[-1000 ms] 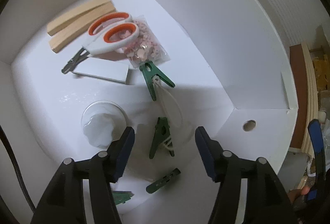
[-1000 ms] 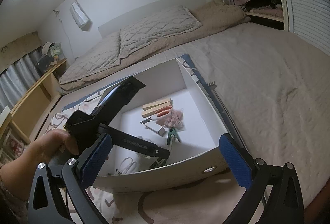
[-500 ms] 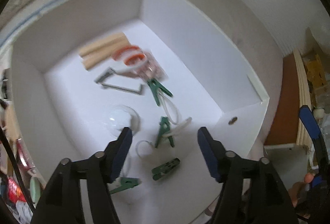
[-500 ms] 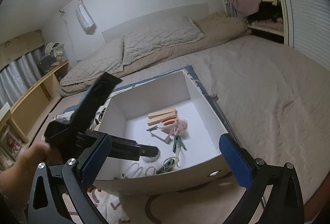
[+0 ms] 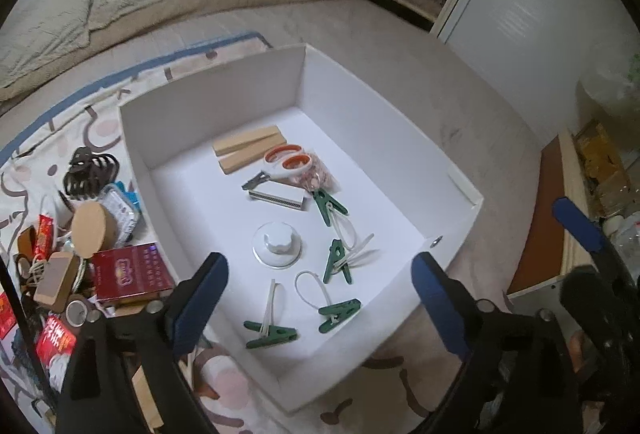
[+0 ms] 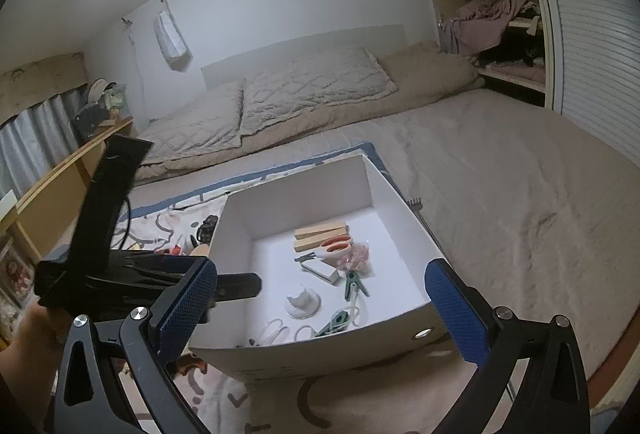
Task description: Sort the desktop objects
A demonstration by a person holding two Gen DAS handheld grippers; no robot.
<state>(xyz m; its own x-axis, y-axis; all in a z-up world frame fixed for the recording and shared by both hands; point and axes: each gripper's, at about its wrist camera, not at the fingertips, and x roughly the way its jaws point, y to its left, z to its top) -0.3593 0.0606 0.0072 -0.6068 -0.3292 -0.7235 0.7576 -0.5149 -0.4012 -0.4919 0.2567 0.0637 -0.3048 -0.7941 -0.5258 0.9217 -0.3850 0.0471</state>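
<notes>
A white box [image 5: 400, 122] stands on a patterned mat and holds two wooden blocks [image 5: 250, 148], orange-handled scissors [image 5: 286, 166], a pink bag [image 5: 320, 174], a flat white packet [image 5: 278, 196], a white round lid [image 5: 277, 244] and several green clips [image 5: 338, 262] with white ties. My left gripper [image 5: 320, 286] hovers above the box's near left corner, its jaws opening with nothing between them. My right gripper [image 6: 320, 286] hangs open and empty in front of the box [image 6: 304, 350]. A hand [image 6: 24, 334] holds the left tool.
Loose items are piled on the mat left of the box: a red packet [image 5: 132, 272], a round cardboard tub [image 5: 94, 230], a black hair claw [image 5: 90, 170], tape rolls. Bedding [image 6: 312, 94] lies behind. A wooden ledge [image 5: 568, 202] runs on the right.
The left gripper has risen and drawn back out of the box, and its jaws have spread wider. The right gripper has lifted a little, showing more of the box's inside.
</notes>
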